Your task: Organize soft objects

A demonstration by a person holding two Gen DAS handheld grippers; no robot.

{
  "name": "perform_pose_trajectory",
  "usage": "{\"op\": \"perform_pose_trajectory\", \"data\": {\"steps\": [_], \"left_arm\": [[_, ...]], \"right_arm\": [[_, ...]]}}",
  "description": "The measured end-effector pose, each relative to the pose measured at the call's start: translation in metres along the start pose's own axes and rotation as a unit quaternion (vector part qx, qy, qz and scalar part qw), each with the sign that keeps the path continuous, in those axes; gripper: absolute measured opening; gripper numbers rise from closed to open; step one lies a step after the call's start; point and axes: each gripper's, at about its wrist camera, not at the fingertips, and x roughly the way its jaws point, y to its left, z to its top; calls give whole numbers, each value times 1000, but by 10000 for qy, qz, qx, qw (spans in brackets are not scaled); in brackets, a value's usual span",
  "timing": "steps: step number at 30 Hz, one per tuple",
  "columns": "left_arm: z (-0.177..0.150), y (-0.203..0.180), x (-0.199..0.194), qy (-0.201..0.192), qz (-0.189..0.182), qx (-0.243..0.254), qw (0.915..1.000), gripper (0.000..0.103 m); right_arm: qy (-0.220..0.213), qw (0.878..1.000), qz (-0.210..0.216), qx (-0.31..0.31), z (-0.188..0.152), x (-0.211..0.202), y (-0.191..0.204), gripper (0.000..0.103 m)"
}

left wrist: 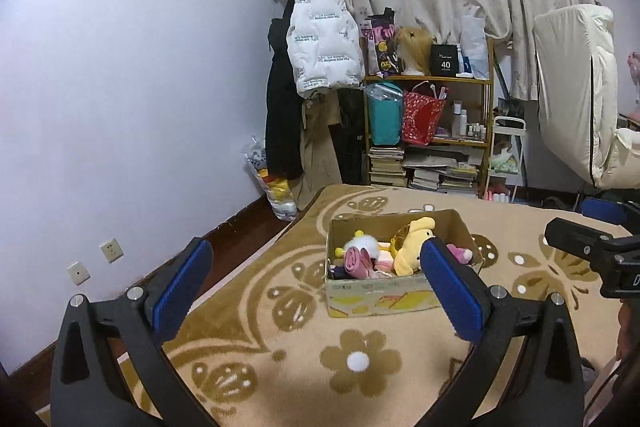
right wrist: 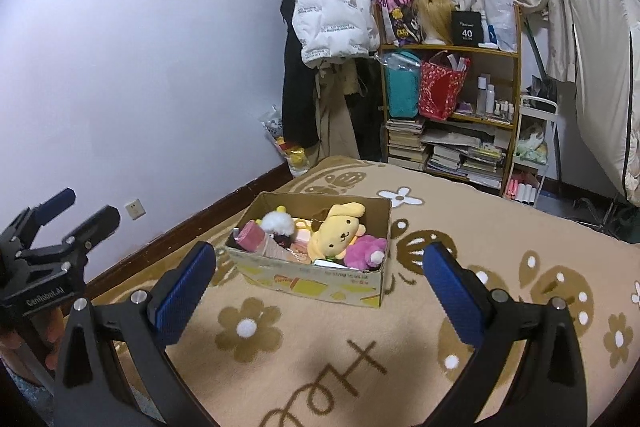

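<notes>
- I hold the left gripper (left wrist: 316,291) spread wide above the beige flowered blanket (left wrist: 360,359), its blue pads far apart with nothing between them.
- The right gripper (right wrist: 320,293) is equally wide open and empty, hovering over the same blanket.
- The cardboard box (right wrist: 316,281) sits on the blanket ahead of both grippers, apart from them; from the left wrist view it lies ahead and a little right of centre, with the right-hand pad overlapping its near corner in the picture.
- From the right wrist view the box lies between the two pads' lines, slightly left of centre and further out.
- Inside the box a yellow dog plush (right wrist: 340,231) leans up near the middle, a magenta plush (right wrist: 366,251) lies just beside it at the right end, and a white fluffy toy (right wrist: 278,221) sits towards the left with a pink roll (right wrist: 252,235) next to it.
- The soft things are packed touching one another; those underneath I cannot make out.
- Each gripper appears at the edge of the other's view, beside the box rather than over it.
- A wooden shelf (right wrist: 452,99) and a hanging white jacket (right wrist: 332,15) stand behind, well apart.
</notes>
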Motion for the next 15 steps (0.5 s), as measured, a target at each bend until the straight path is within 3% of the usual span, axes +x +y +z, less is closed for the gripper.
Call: {"op": "perform_pose_trajectory", "data": {"steps": [15], "left_arm": [[-29, -9, -4, 123, 103, 158, 9997, 103]], "right_arm": [[-76, 9999, -71, -93, -35, -5, 6, 103]]}}
